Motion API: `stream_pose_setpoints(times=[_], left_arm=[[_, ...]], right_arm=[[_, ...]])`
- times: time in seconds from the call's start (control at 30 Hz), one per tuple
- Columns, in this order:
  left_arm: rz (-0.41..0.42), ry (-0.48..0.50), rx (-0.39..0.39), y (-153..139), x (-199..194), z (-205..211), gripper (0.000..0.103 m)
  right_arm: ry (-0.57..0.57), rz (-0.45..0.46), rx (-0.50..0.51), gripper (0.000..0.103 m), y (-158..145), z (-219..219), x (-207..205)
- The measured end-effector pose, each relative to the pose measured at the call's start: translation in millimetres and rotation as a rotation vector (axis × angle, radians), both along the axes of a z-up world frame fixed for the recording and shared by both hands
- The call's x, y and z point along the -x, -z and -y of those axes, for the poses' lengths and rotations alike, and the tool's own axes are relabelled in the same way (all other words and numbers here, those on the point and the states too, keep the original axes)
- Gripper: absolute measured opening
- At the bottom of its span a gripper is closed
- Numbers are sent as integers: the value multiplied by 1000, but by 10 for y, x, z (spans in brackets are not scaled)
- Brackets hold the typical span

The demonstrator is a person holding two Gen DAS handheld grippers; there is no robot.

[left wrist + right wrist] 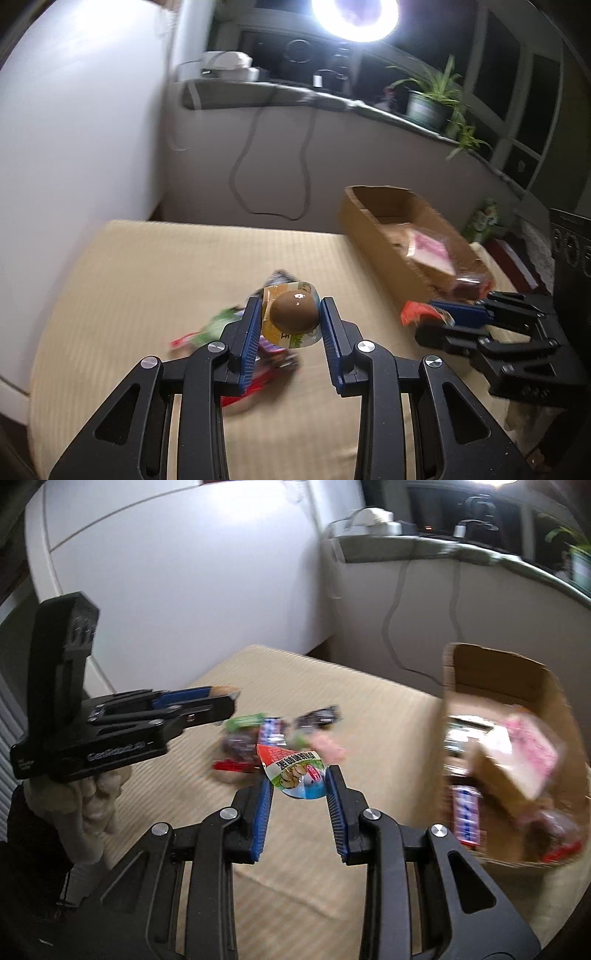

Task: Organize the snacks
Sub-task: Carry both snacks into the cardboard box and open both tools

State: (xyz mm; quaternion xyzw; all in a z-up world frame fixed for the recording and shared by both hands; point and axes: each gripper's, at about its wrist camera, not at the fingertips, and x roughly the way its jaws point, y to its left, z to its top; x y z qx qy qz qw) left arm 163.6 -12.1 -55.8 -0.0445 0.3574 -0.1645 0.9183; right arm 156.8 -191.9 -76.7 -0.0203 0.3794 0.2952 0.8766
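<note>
My left gripper (pixel 290 314) is shut on a packaged brown braised egg (pixel 294 312) and holds it above a blurred pile of snack packets (pixel 229 328) on the beige table. My right gripper (pixel 297 781) is shut on a snack packet with red, green and blue print (pixel 293 773), held above the table. The right gripper also shows in the left wrist view (pixel 436 314) at the right, beside the cardboard box (pixel 369 229). The left gripper shows in the right wrist view (pixel 225 698) at the left. The pile (pixel 258 738) lies ahead of the right gripper.
The cardboard box (pixel 502 675) at the table's right holds a pink-labelled bread pack (pixel 524 753) and several other snacks. Cables hang on the wall behind the table. A shelf with potted plants (pixel 432 99) runs along the back. A bright ring light (pixel 354 18) glares overhead.
</note>
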Motion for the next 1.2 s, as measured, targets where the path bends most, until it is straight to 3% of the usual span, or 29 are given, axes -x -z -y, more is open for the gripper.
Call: stream_pose_setpoints(times=[0.6,1.2], left_arm=[[3,245,-1,-84,-149,1332,30],[-33,311,-36,58,-242,1799,30]], right_arm=[[266,17,41,30,-21,1222,-272],[351,-24,68,30,179,1604,-521]])
